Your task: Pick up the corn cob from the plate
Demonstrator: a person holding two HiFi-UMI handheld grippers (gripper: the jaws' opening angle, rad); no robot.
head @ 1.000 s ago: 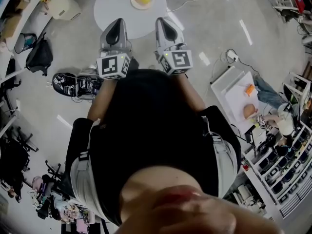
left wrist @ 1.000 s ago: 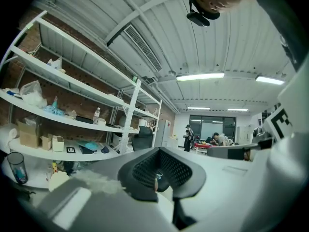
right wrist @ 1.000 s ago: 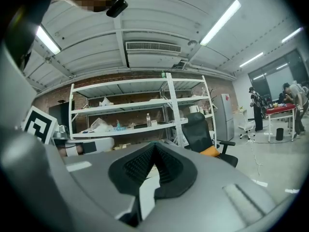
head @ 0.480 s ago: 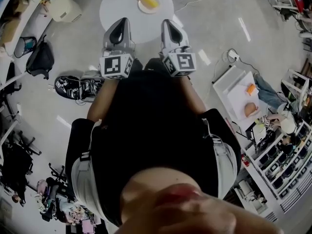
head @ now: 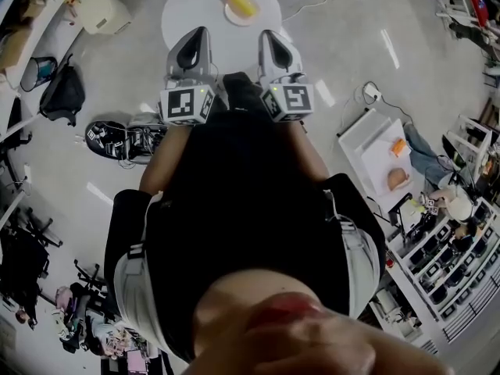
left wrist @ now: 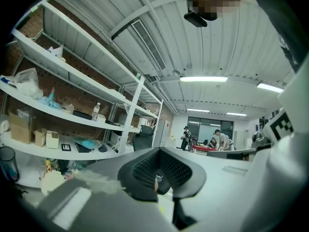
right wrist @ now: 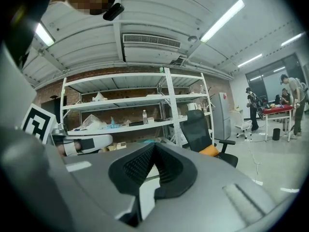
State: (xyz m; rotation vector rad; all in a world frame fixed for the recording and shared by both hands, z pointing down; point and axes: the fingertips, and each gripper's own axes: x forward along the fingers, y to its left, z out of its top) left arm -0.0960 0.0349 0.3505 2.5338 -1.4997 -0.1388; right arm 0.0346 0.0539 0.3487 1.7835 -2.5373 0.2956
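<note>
- Yellow corn cob (head: 241, 3) lies on a small plate (head: 233, 19), toward the far side of the round white table (head: 187, 10) in the head view. The left gripper (head: 194, 33) and right gripper (head: 269, 34) point toward the table side by side, well short of the cob.
- Same view: bare floor flanks the table, so the approach looks open. A black bag (head: 62, 92) at the left and a power strip (head: 369, 92) at the right sit well off the path. I judge that the cob calls for a reach across the tabletop. The jaws should open before arrival, then close across its narrow width, clear of the plate's rim.
- Left gripper view: the pads (left wrist: 145, 170) are clenched together on nothing. Shelving (left wrist: 72, 81) stands off to one side, and the cob is not visible.
- Right gripper view: the pads (right wrist: 133, 168) are likewise clenched and empty. An office chair (right wrist: 205, 129) stands ahead, well apart.
</note>
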